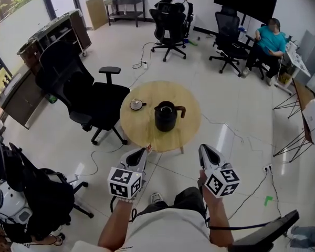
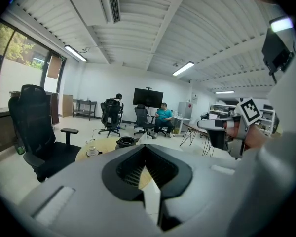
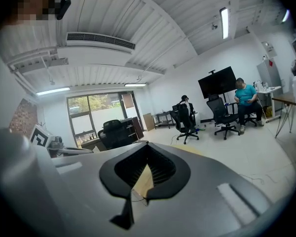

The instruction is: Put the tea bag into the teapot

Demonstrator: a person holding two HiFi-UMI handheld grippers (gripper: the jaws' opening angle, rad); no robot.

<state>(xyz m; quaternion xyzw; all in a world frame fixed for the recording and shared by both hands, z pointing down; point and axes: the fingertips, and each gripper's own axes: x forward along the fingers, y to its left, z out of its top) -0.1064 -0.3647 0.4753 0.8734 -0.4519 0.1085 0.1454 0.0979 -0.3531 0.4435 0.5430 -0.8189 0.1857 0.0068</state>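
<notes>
A black teapot (image 1: 165, 116) with its top open stands in the middle of a round wooden table (image 1: 147, 133); the left gripper view shows the teapot (image 2: 124, 142) low and far off. My left gripper (image 1: 146, 150) hovers over the table's near edge. It is shut on a small white tea bag (image 1: 148, 147), which peeks out at the jaw tips (image 2: 146, 138). My right gripper (image 1: 201, 147) is held level beside it, just off the table's near right rim. It is shut with nothing in it, and its meeting jaws fill the right gripper view (image 3: 147, 145).
A small cup on a saucer (image 1: 137, 104) sits left of the teapot. A black office chair (image 1: 92, 100) stands against the table's left side. Cables (image 1: 228, 130) trail over the floor. Two seated people (image 1: 268, 41) and more chairs are far behind.
</notes>
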